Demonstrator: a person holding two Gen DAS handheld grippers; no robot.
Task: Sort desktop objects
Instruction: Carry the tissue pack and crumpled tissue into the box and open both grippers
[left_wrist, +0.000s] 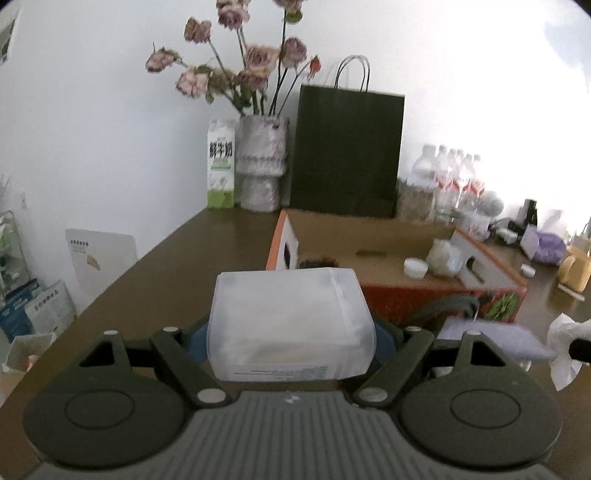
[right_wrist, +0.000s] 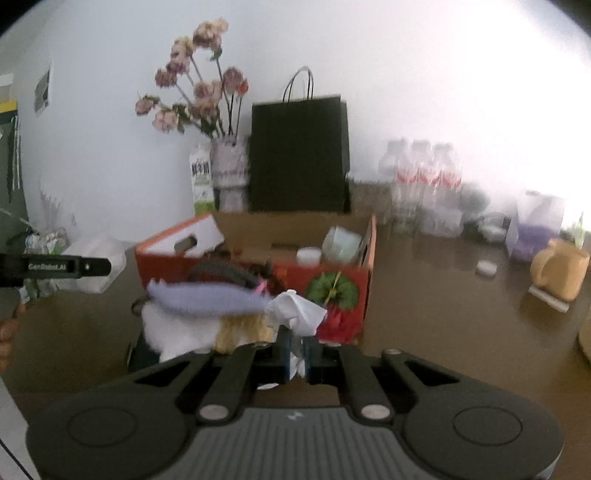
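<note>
White "GenRobot.AI" lettering on left gripper (right_wrist: 88, 266); Chinese-labelled milk carton (left_wrist: 221, 164).

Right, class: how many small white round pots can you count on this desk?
2. One pot sits inside the open cardboard box; a second pot lies on the table beside the yellow mug. Clutter may hide others.
</note>
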